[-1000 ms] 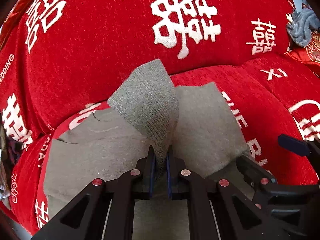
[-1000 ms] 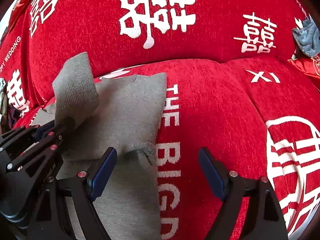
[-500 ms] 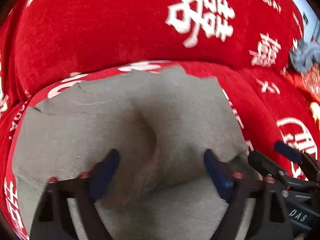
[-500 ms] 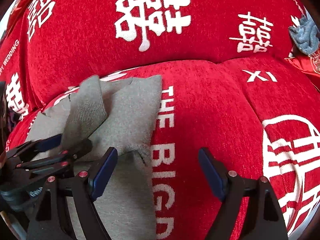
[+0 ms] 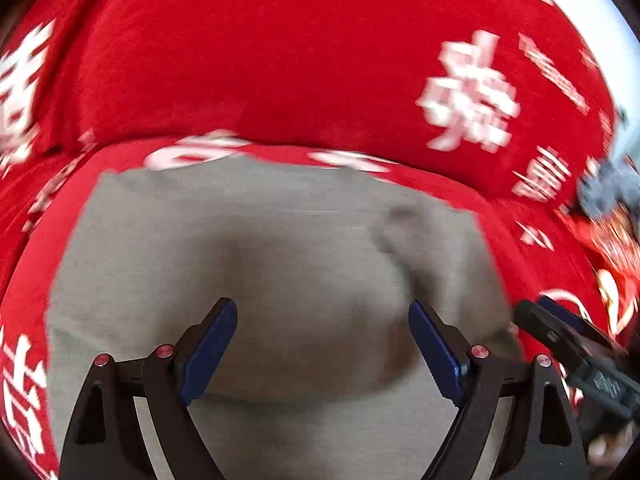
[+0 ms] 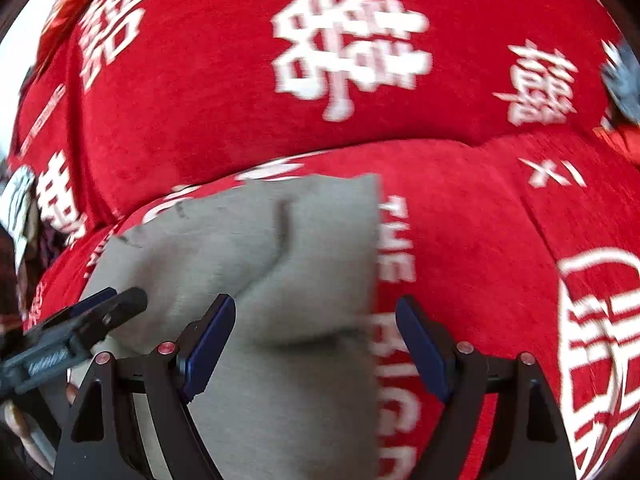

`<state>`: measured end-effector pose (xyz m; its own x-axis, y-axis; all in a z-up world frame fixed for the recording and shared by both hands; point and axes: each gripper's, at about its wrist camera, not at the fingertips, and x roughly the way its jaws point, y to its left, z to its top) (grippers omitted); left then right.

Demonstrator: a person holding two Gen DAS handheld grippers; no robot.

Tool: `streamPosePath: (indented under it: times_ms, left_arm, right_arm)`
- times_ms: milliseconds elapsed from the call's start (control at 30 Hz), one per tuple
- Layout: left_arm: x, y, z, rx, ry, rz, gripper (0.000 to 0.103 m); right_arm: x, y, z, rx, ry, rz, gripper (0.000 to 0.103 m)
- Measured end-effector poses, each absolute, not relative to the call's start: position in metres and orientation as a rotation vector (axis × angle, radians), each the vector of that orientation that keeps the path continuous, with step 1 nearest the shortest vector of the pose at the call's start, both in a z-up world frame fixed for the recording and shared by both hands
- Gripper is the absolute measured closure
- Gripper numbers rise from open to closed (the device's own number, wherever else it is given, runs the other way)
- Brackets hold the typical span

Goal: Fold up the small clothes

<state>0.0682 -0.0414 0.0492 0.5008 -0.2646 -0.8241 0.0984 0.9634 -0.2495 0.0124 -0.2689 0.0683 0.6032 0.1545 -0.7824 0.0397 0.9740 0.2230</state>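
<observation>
Red plush cushions printed with white characters fill both views, and on the seat cushion (image 6: pixel 460 240) lies the grey garment (image 6: pixel 304 248), partly folded, its right edge running alongside the printed lettering. We have both pairs of tongs spread wide and holding nothing. Our left tongs (image 5: pixel 322 350), jaws just opened, hang over the middle of the cloth, where a soft hump and a crease show that the flap did not land flat. Our right tongs (image 6: pixel 314 348) straddle the garment's right edge, one jaw over grey fabric and the other over red cushion.

As we judge it, the risk is in the surface: a plump, curved seat gives no firm backing, so the loose layer could slide or spring open. If we pinch too deep, we may catch two layers, or the cushion cover, and drag the fold askew. The blur in the left wrist view also leaves the flap's true edge uncertain
</observation>
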Motion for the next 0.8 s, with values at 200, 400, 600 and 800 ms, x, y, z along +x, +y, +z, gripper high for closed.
streamPosePath:
  times_ms: [200, 400, 600, 800]
  left_arm:
    - [0.08, -0.003, 0.02, -0.173, 1.088, -0.064, 0.015]
    - [0.068, -0.018, 0.015, -0.028, 1.058, -0.084, 0.015]
    - [0.065, -0.025, 0.013, 0.01, 1.028, -0.073, 0.015]
    - [0.058, -0.018, 0.021, -0.012, 1.028, -0.104, 0.015]
  right_arm:
    - [0.051, -0.202, 0.053, 0.101, 0.983, 0.112, 0.018]
    - [0.032, -0.247, 0.032, 0.146, 1.022, -0.083, 0.02]
    - [-0.005, -0.306, 0.049, 0.422, 0.948, 0.034, 0.019]
    - [0.002, -0.324, 0.034, 0.597, 0.949, 0.074, 0.027]
